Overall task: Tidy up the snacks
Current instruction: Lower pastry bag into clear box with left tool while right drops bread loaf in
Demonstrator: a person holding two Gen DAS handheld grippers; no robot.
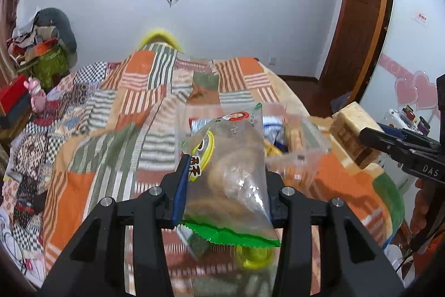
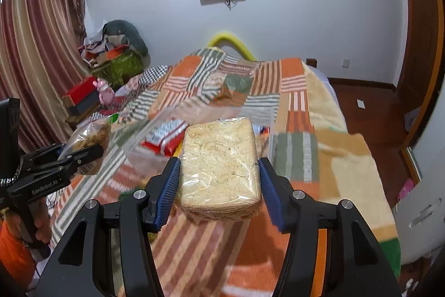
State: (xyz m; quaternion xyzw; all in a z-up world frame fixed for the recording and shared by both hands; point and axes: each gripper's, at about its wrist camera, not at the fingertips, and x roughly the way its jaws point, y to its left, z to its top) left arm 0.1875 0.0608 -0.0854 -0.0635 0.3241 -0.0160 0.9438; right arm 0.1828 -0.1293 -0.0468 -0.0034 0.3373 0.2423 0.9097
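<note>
My left gripper (image 1: 225,180) is shut on a clear snack bag with a green edge (image 1: 233,171), held above the bed; it also shows at the left of the right wrist view (image 2: 89,135). My right gripper (image 2: 218,177) is shut on a plastic-wrapped pale noodle block (image 2: 219,160), also seen at the right of the left wrist view (image 1: 353,135). A clear plastic box (image 2: 200,116) holding a red-and-white packet (image 2: 164,138) and other snacks lies on the bed just beyond both grippers; it is blurred.
The bed carries a patchwork blanket (image 2: 278,91). Snack packets (image 1: 253,255) lie under my left gripper. Clutter and red boxes (image 2: 83,96) stand at the left by the curtain. A wooden door (image 1: 358,18) is at the right.
</note>
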